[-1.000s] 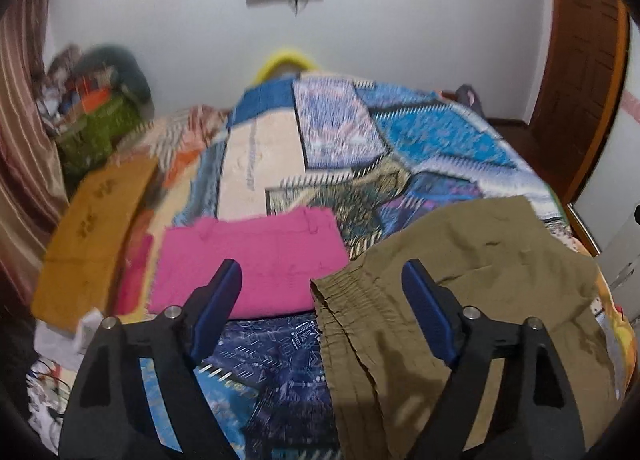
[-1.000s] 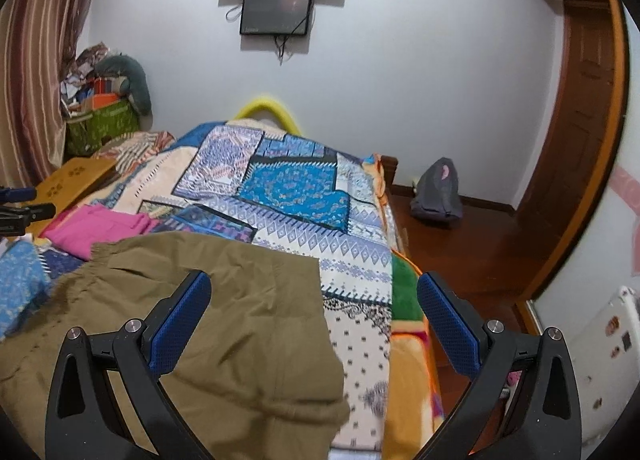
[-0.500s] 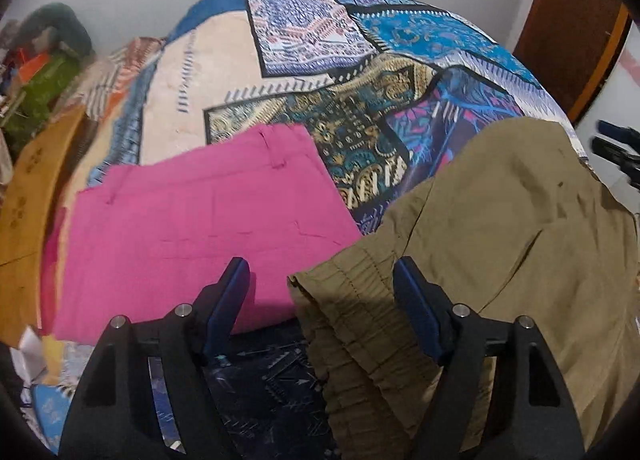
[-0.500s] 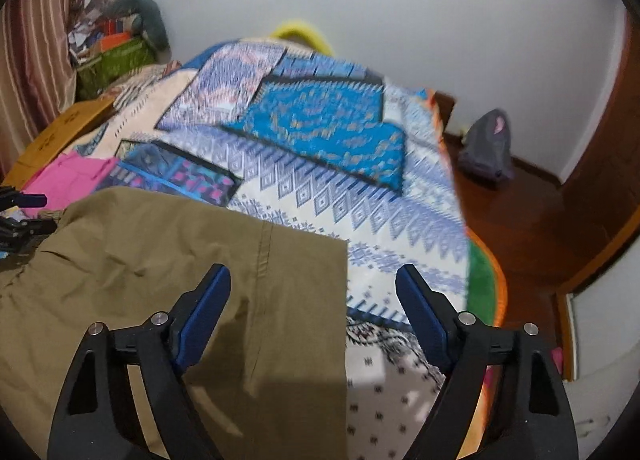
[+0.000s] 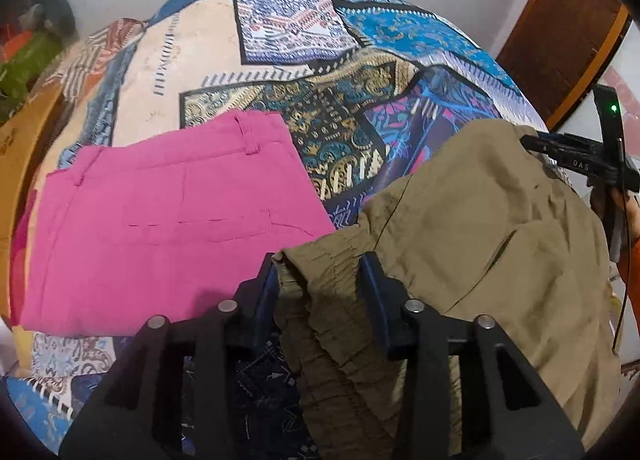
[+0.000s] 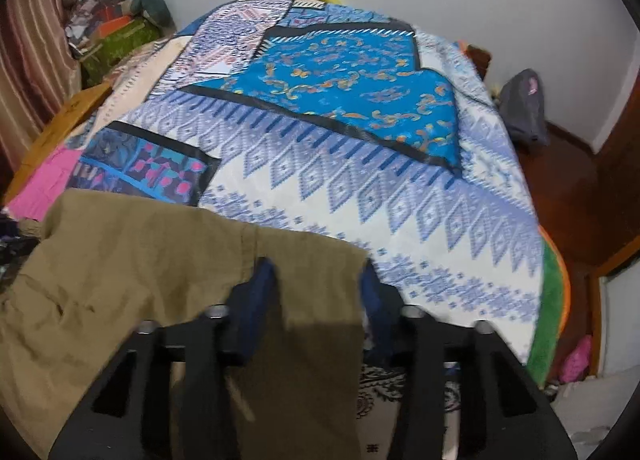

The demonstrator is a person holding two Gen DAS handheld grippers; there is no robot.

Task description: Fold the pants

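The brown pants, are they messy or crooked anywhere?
A little. The brown pants lie rumpled with diagonal creases, and the gathered waistband is bunched between the left gripper fingers. The pink pants beside them are flat and neat.

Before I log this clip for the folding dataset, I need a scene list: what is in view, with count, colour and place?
olive pants: one, olive-brown, spread on the near part of the bed, elastic waistband toward the left gripper
pink pants: one, magenta, folded flat, beside the olive pair on its left
patchwork bedspread: one, blue, white and cream panels, covering the bed
grey bag: one, grey, on the wooden floor by the far wall
clutter pile: one heap, green, orange and mixed colours, far left corner by the curtain
left gripper: black with blue pads, jaws closing around the waistband corner
right gripper: black with blue pads, jaws around the olive pants' hem corner
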